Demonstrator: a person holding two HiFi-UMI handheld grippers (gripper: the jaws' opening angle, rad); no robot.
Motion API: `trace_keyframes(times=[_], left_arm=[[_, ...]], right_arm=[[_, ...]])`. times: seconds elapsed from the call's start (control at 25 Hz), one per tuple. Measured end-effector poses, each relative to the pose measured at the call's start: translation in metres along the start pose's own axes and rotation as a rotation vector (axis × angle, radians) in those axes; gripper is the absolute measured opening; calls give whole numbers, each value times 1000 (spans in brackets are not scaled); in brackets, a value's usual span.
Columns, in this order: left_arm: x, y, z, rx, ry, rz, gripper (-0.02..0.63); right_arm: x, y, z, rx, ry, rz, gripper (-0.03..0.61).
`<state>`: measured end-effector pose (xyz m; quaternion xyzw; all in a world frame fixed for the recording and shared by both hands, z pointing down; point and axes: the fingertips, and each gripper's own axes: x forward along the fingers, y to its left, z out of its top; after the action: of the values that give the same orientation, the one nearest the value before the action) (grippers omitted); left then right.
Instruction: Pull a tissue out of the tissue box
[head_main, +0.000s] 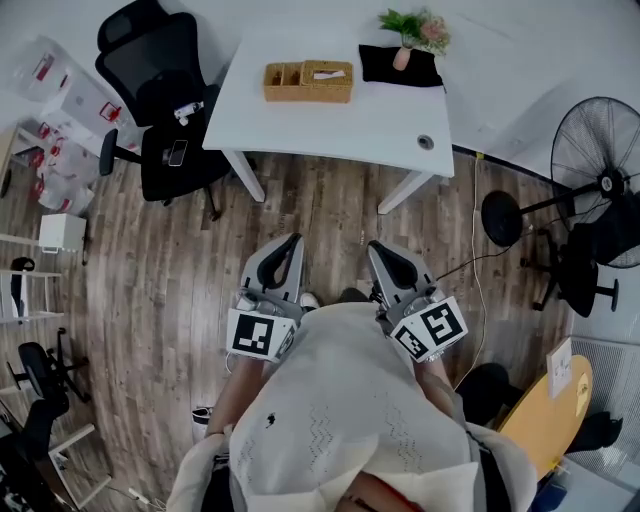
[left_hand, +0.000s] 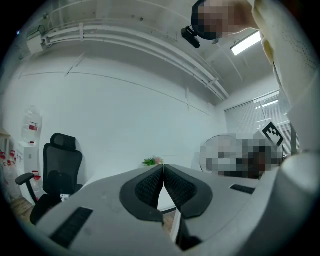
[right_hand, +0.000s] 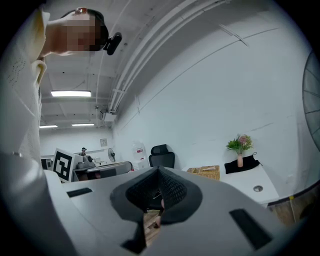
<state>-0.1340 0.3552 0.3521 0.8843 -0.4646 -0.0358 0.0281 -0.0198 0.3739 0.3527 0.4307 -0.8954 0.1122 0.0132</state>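
Looking down from the head view, your torso covers both hands, so only the marker cubes and the jaws show past it. The tissue box (head_main: 327, 80), a wicker one, sits toward the far edge of the desk (head_main: 330, 125), left of its middle. It touches an open wicker tray (head_main: 283, 80) on its left. A pale patch shows in the box's top slot, too small to tell whether it is a tissue. At the desk's far right corner lie a black cloth (head_main: 385, 66) and a small vase of flowers (head_main: 412, 35).

In the left gripper view the jaws block nearly all of the desk. Only the flower tips show above them, and the box is hidden. The right gripper view shows the box on the desk, small, beyond the jaws.

Left gripper (head_main: 287, 255): jaws pressed together, nothing between them, well short of the desk's near edge, over the wood floor (head_main: 160, 290). Right gripper (head_main: 388, 262): jaws likewise closed tip to tip, empty, equally far back from the desk. Neither touches the box.
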Motion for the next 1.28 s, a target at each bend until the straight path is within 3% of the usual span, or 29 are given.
trace_keyframes(times=[0.64, 0.84, 1.28], left_arm=[[0, 43, -10, -9, 17, 44, 14], [20, 58, -15, -9, 28, 78, 14], [90, 87, -18, 27, 50, 100, 14]], right_arm=[[48, 4, -14, -26, 47, 17, 2], [68, -8, -10, -21, 35, 109, 2], [133, -60, 1, -55, 63, 153, 2]])
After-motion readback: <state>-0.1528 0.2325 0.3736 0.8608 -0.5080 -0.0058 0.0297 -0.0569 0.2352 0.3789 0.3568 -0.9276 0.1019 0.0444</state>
